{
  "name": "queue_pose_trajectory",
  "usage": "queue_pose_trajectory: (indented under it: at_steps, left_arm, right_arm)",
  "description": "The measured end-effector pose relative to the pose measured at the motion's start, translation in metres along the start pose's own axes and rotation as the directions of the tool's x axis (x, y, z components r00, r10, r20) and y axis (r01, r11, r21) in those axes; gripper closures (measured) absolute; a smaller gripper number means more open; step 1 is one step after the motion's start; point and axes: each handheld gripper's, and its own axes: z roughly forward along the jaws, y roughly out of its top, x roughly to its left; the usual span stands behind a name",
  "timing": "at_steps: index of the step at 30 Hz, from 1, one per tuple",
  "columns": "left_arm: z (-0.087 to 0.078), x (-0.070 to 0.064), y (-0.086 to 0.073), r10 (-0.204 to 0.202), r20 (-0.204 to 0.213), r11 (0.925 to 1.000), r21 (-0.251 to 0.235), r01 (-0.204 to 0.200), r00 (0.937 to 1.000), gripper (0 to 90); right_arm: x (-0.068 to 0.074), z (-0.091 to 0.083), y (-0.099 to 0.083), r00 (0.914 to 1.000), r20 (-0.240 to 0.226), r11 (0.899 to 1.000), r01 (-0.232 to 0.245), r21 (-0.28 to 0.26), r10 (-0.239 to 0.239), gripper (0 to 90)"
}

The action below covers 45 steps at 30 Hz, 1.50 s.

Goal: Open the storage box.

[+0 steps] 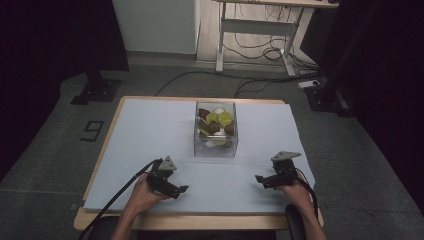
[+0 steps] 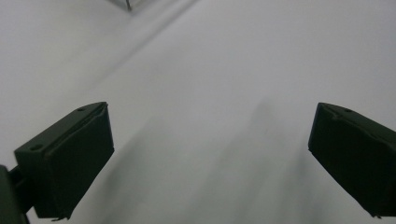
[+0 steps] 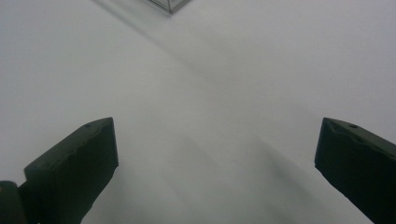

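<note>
Clear box (image 1: 215, 131) stands mid-table on the pale sheet (image 1: 150, 135), filled with brown, yellow-green and white pieces; whether it has a lid cannot be told. Left gripper (image 1: 181, 190) and right gripper (image 1: 259, 178) rest low near the front edge, well apart from the box, one to each side. Both sets of jaws spread wide, holding nothing. Judgement: work not yet begun; box untouched, everything left to do
</note>
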Motion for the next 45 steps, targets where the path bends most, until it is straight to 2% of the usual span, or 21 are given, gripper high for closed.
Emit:
queue_pose_trajectory:
  at_steps: [5,9,11,15,16,19,25,29,35,45]
  left_arm:
    - [-0.002,-0.001,0.004,-0.004,0.008,0.9997,-0.022,0.005,1.0,2.3]
    - [-0.002,-0.005,0.01,0.019,0.005,0.9995,-0.024,-0.019,0.9998,4.1]
    - [-0.002,-0.007,0.015,0.028,0.007,0.9991,-0.032,-0.028,0.9996,5.5]
    - [-0.003,-0.007,0.021,0.031,-0.001,0.9986,-0.042,-0.031,0.9995,7.5]
    - [-0.004,-0.007,0.023,0.032,0.0,0.9984,-0.047,-0.032,0.9995,9.4]
    - [-0.006,-0.008,0.031,0.031,0.001,0.9967,-0.074,-0.031,0.9995,12.6]
    - [-0.006,-0.01,0.041,0.055,-0.006,0.9952,-0.081,-0.055,0.9985,14.5]
    - [-0.005,-0.009,0.047,0.062,-0.01,0.9947,-0.082,-0.062,0.998,14.9]
    - [-0.002,-0.008,0.055,0.072,-0.008,0.9931,-0.092,-0.073,0.9973,16.9]
    - [0.001,-0.003,0.071,0.066,-0.003,0.9901,-0.124,-0.065,0.9978,22.5]
  right_arm:
    - [0.005,-0.003,0.003,0.9999,-0.01,1.0,-0.004,0.004,0.004,0.0]
    - [0.012,-0.005,0.006,0.9999,-0.016,1.0,0.0,-0.007,0.0,0.0]
    - [0.016,-0.007,0.009,0.9996,-0.024,1.0,0.014,-0.026,-0.015,0.0]
    - [0.017,-0.01,0.011,0.9994,-0.031,0.999,0.012,-0.052,-0.014,0.0]
    - [0.017,-0.012,0.012,0.9988,-0.039,0.998,0.026,-0.063,-0.028,0.2]
    - [0.019,-0.014,0.015,0.9983,-0.042,0.996,0.037,-0.075,-0.04,0.9]
    - [0.022,-0.014,0.02,0.9973,-0.053,0.995,0.045,-0.094,-0.05,0.9]
    - [0.025,-0.014,0.025,0.9957,-0.05,0.992,0.072,-0.099,-0.078,5.5]
    - [0.028,-0.013,0.033,0.9943,-0.06,0.99,0.08,-0.119,-0.087,13.4]
    - [0.034,-0.006,0.046,0.9931,-0.067,0.989,0.087,-0.122,-0.096,17.5]
